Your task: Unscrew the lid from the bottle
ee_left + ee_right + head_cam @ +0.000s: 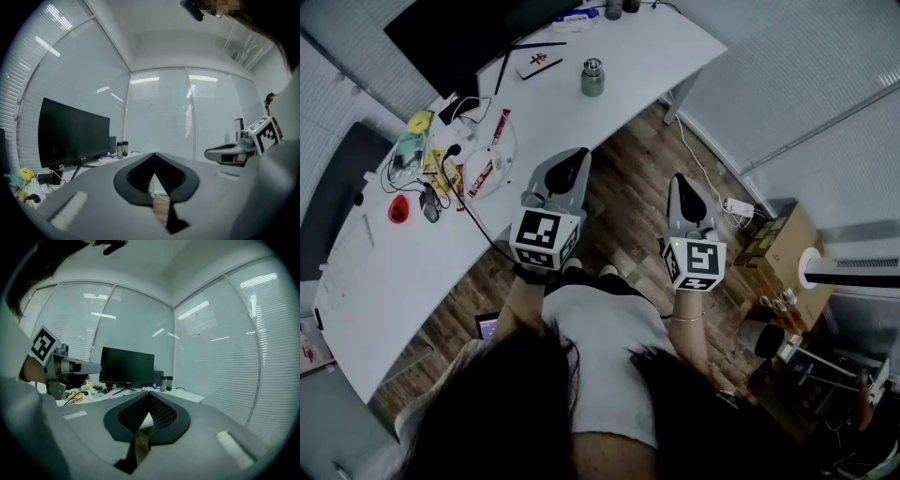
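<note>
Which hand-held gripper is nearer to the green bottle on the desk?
Left. The left hand-held gripper is at the desk edge, short of the bottle; the right hand-held gripper is over the floor, farther off to the right.

I'm in an office: white desk (pixel 609 103), monitor (pixel 469 33), cables, and blinds (pixel 220 348) on glass walls.

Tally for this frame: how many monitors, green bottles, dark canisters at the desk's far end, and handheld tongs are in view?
monitor: 1
green bottle: 1
dark canisters: 2
left tongs and right tongs, both shut and empty: 2
Total: 6
</note>
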`<state>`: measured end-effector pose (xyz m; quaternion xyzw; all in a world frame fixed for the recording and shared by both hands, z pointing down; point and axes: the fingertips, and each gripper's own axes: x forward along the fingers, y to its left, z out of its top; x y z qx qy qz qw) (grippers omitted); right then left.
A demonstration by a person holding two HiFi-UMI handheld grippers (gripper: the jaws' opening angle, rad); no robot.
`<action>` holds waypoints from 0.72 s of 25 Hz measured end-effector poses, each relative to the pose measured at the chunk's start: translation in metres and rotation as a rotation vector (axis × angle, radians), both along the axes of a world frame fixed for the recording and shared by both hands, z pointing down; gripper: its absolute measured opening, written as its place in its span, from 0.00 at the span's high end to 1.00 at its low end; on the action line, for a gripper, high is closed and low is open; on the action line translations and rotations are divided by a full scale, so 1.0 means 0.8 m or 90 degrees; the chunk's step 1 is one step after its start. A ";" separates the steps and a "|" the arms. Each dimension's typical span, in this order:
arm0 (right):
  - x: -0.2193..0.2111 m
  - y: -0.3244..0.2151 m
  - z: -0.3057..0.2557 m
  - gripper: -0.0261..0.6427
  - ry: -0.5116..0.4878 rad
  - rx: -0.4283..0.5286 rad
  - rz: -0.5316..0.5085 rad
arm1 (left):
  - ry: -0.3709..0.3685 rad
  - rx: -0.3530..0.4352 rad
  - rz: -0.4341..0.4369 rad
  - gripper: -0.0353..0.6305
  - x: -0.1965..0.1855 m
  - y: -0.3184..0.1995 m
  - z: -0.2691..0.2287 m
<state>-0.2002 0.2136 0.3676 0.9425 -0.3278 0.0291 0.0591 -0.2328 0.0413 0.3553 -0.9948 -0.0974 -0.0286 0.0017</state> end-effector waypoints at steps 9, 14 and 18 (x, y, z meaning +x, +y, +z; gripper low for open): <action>-0.001 0.034 -0.001 0.95 -0.016 0.029 0.005 | 0.003 0.003 -0.006 0.86 -0.006 0.025 0.001; -0.010 0.040 -0.003 0.95 -0.020 0.043 -0.018 | 0.009 -0.003 -0.014 0.85 -0.020 0.034 0.000; -0.008 0.044 -0.005 0.91 -0.025 0.058 -0.025 | 0.008 -0.006 -0.013 0.85 -0.022 0.039 0.000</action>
